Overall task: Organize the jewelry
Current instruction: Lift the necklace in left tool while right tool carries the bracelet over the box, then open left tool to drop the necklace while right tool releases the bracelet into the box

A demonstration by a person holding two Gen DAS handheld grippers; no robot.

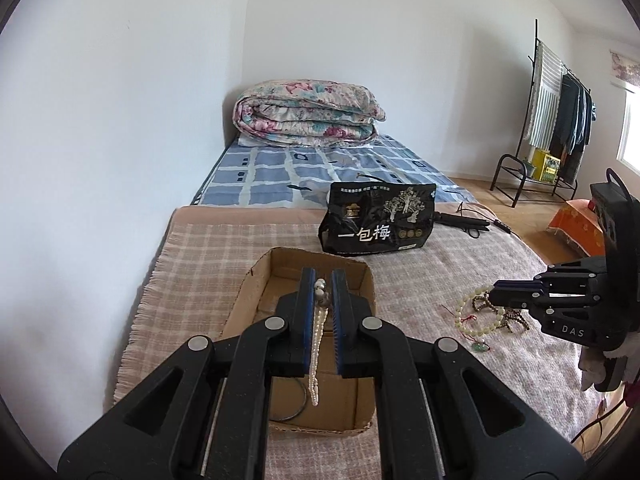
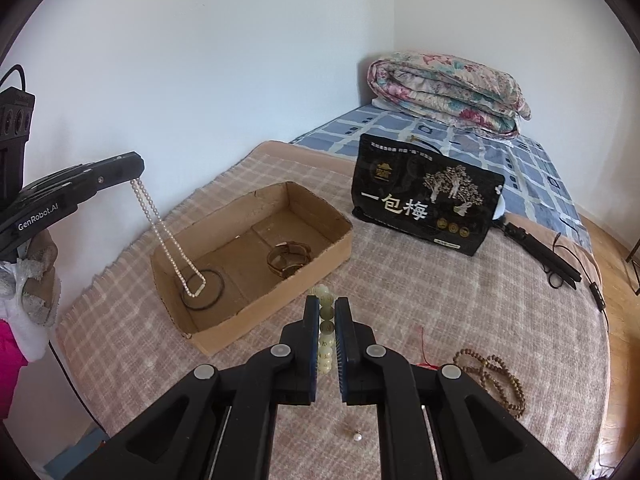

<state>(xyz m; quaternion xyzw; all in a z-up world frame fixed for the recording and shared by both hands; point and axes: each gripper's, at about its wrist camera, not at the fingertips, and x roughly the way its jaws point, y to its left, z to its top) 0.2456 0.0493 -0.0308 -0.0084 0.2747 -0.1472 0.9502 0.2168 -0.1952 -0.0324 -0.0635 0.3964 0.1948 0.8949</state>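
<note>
The left hand-held gripper (image 2: 136, 170) grips a pearl necklace (image 2: 168, 236) over the cardboard box (image 2: 320, 248), ready to release; the right hand-held gripper (image 2: 327, 320), clamping a pale bead bracelet (image 2: 325, 340), should follow.

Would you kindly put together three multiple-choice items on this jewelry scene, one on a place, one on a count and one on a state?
1. Where does the lower end of the pearl necklace hang?
A. inside the cardboard box
B. on the black bag
C. on the folded quilt

2. How many pieces, apart from the necklace, lie in the box?
A. none
B. two
C. five

3. What is the state of the right gripper?
A. wide open and empty
B. shut on the pale bead bracelet
C. shut on a watch

Answers:
1 A, the strand drops from the left gripper into the box.
2 B, a watch and a dark ring lie on its floor.
3 B, pale beads sit pinched between its pads.
</note>
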